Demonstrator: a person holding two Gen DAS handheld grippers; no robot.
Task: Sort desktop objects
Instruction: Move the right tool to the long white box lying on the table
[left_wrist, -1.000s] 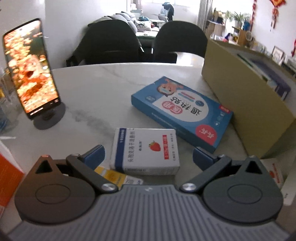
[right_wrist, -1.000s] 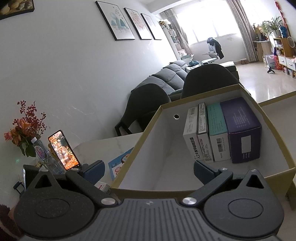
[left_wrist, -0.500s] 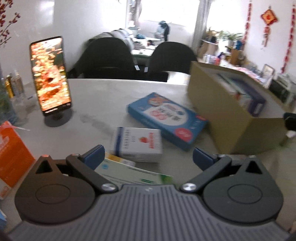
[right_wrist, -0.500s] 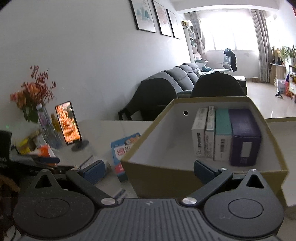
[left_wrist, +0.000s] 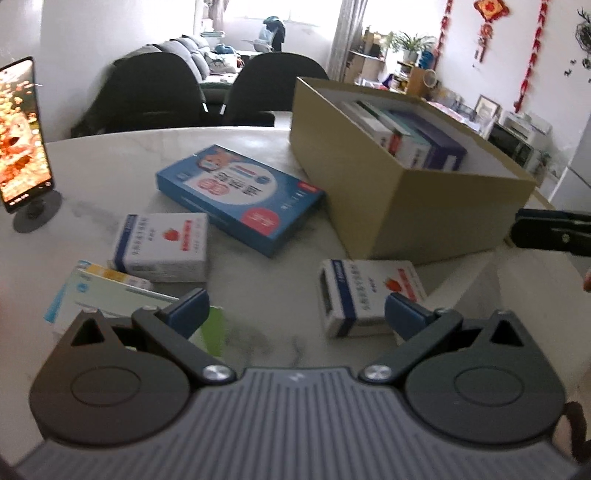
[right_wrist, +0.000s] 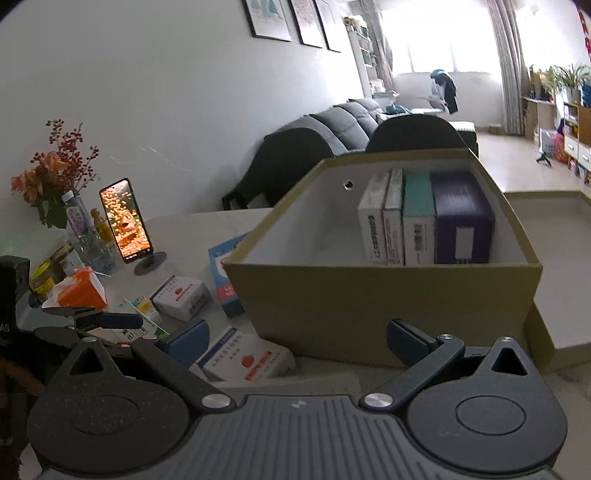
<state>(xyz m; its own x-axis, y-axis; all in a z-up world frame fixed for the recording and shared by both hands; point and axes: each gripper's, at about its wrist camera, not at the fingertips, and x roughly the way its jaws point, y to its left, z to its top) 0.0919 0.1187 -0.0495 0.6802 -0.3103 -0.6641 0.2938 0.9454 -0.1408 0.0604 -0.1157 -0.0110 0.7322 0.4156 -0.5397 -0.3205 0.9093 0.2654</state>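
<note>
Left wrist, strawberry-marked box (left_wrist: 369, 295), writing unreadable

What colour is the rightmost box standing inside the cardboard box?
Dark purple box, clearest in the right wrist view.

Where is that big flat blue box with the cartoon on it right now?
In the left wrist view, the big flat blue box lies on the white marble table, left of the tan cardboard box.

Both claws have pulled back, bringing a second strawberry box (left_wrist: 369, 291) into view
</note>
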